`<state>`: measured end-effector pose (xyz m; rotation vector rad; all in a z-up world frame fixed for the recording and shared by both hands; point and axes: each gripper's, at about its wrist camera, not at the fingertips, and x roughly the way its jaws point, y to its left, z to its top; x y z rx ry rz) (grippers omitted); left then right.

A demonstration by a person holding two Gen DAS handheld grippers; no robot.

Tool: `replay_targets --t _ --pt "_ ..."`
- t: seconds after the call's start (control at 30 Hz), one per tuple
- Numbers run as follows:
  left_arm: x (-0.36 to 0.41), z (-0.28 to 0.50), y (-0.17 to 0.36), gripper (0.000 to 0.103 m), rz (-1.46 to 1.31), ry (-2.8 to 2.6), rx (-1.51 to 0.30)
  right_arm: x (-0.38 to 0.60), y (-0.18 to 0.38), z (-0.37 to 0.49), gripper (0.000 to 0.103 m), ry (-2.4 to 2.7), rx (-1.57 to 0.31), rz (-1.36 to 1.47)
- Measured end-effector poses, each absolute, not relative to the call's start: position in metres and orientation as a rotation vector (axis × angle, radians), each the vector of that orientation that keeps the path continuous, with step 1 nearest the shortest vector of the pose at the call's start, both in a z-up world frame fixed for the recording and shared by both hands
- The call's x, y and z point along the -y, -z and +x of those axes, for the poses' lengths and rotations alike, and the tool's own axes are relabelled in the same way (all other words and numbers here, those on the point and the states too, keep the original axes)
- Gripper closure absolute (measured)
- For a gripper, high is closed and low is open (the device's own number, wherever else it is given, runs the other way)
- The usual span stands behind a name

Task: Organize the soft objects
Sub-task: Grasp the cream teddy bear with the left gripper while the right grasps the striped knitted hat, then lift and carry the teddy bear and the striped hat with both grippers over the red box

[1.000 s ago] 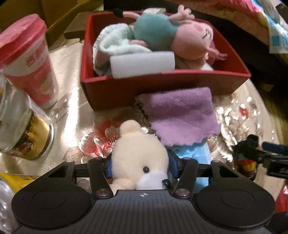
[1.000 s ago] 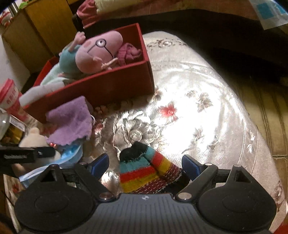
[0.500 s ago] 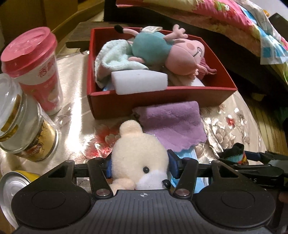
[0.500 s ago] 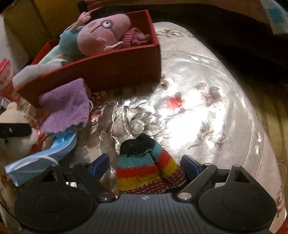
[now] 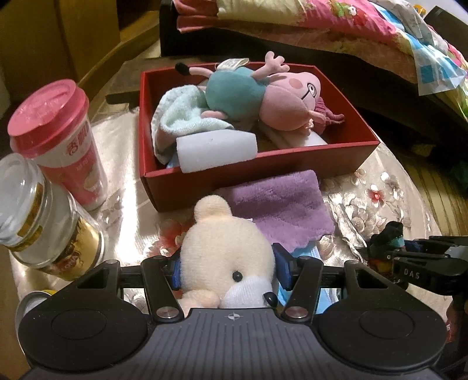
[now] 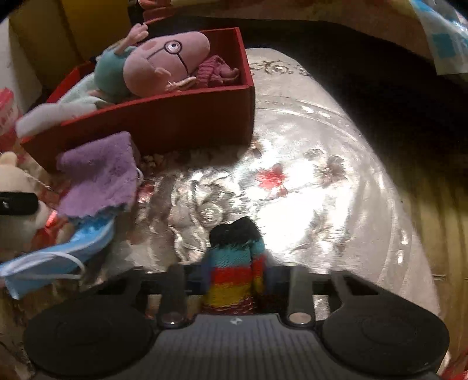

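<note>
My left gripper (image 5: 228, 270) is shut on a cream plush bear (image 5: 225, 251), held a little above the tabletop in front of the red box (image 5: 248, 172). The box holds a pink pig plush (image 5: 263, 96), a pale green towel (image 5: 184, 117) and a white sponge block (image 5: 216, 149). My right gripper (image 6: 234, 280) is shut on a striped knitted sock (image 6: 234, 263), squeezing it narrow just above the shiny cloth. A purple cloth (image 6: 99, 172) and a blue face mask (image 6: 58, 257) lie between the two grippers.
At the left stand a pink-lidded cup (image 5: 58, 140), a glass jar (image 5: 38, 216) and a tin can (image 5: 32, 301). The round table (image 6: 336, 204) has a glossy floral cover. Bedding (image 5: 336, 26) lies on a dark sofa behind the box.
The right jaws have snapped together on the striped sock, which stood loose between them before. The left gripper has risen a little with the bear, so more of the box interior shows.
</note>
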<state>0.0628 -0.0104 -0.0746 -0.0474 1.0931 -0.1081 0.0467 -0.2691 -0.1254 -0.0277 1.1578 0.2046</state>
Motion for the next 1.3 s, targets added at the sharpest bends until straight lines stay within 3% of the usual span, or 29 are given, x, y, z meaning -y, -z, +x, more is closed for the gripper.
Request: replay_targets --t 0.27,0.9,1.3 --pt "0.014 0.059 0.066 0.045 -0.006 0.104 -1.053 0.271 0.117 0.045 0.103 -0.228 -1.132 0.05" --pt "0.034 0.056 0.036 0.045 0.084 0.11 -0.906 0.257 0.023 0.041 0.103 -0.355 -0.819 0.214" --pt "0.04 0.062 0.014 0.044 0.094 0.097 -0.82 0.251 -0.007 0.041 0.103 -0.364 -0.681 0.223"
